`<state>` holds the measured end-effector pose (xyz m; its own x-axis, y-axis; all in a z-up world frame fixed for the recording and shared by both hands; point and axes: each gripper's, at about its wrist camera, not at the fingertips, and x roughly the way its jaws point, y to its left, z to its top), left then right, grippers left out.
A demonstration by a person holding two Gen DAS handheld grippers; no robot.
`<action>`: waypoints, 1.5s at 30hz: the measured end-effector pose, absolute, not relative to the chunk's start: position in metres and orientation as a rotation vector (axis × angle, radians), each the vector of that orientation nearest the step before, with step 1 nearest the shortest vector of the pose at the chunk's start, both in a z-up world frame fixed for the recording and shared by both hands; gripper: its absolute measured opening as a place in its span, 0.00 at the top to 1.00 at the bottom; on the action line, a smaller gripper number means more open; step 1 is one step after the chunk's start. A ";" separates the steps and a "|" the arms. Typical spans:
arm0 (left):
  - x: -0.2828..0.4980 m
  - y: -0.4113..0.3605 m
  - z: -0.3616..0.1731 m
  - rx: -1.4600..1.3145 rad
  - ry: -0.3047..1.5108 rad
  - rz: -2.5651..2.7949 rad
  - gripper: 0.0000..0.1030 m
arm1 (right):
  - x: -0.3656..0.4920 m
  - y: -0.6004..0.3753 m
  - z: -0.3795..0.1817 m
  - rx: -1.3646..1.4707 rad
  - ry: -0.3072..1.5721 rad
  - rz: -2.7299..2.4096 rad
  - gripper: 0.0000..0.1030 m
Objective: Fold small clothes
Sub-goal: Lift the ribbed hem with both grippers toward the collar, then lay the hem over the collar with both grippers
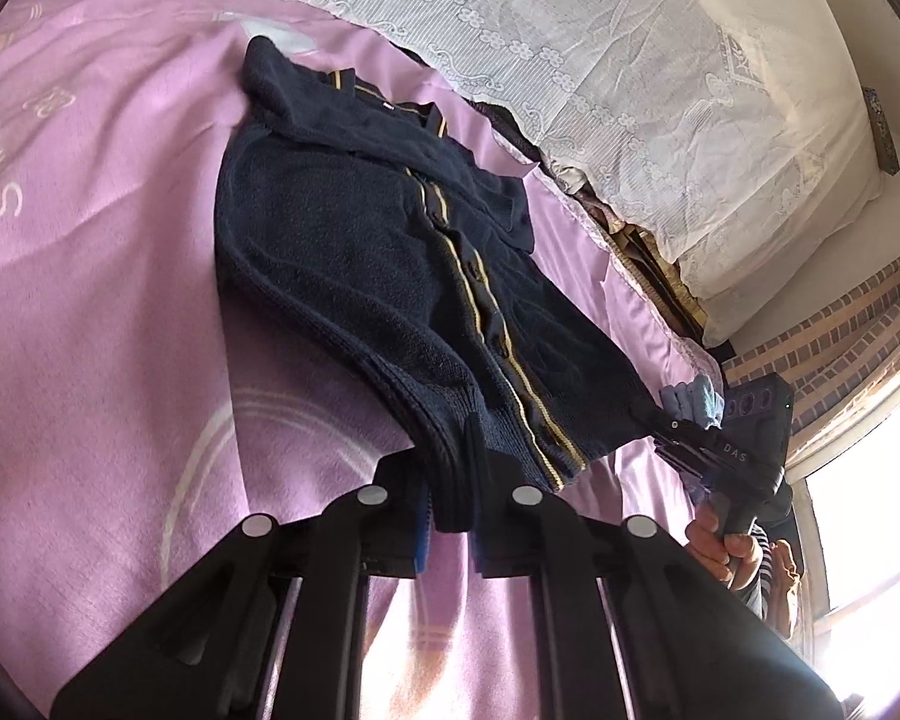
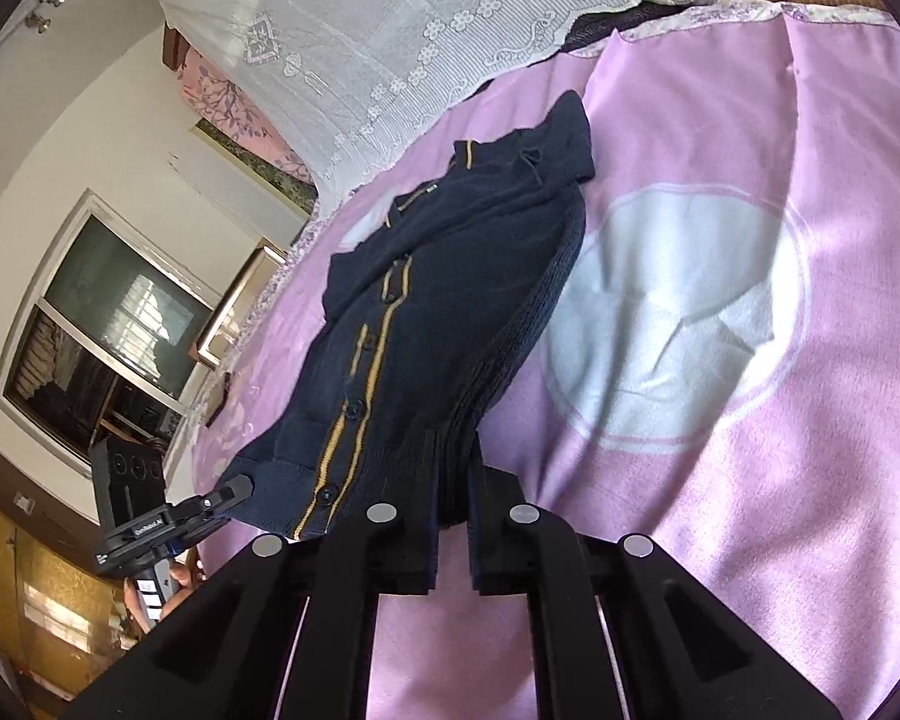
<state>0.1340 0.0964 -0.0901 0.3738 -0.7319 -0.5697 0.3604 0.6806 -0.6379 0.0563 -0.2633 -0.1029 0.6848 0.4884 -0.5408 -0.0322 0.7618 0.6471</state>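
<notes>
A small navy knit cardigan (image 1: 354, 252) with a yellow-striped button placket lies on a pink blanket (image 1: 90, 300), collar away from me. Its sleeves are folded in over the body. My left gripper (image 1: 450, 480) is shut on the left corner of the ribbed hem. My right gripper (image 2: 453, 492) is shut on the right corner of the hem; the cardigan (image 2: 450, 276) stretches away from it. The hem is raised a little off the blanket. Each gripper also shows in the other's view: the right one (image 1: 660, 420) and the left one (image 2: 234, 489).
A white lace cover (image 1: 570, 60) drapes over bedding beyond the collar. The blanket carries a large white circle print (image 2: 678, 312). A window (image 2: 108, 324) and wall lie to the left in the right wrist view; a bright window (image 1: 870, 510) is at the right in the left wrist view.
</notes>
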 end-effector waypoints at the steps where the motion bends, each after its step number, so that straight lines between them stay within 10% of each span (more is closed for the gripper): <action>1: 0.136 0.095 -0.086 -0.442 0.942 -0.734 0.92 | 0.058 -0.265 -0.098 0.661 0.759 0.321 0.93; 24: 0.266 0.066 0.003 -0.323 0.772 -0.619 0.91 | 0.187 -0.280 -0.030 0.759 0.507 0.281 0.93; 45: 0.387 0.052 -0.021 -0.249 0.768 -0.467 0.91 | 0.323 -0.276 -0.042 0.742 0.510 0.217 0.93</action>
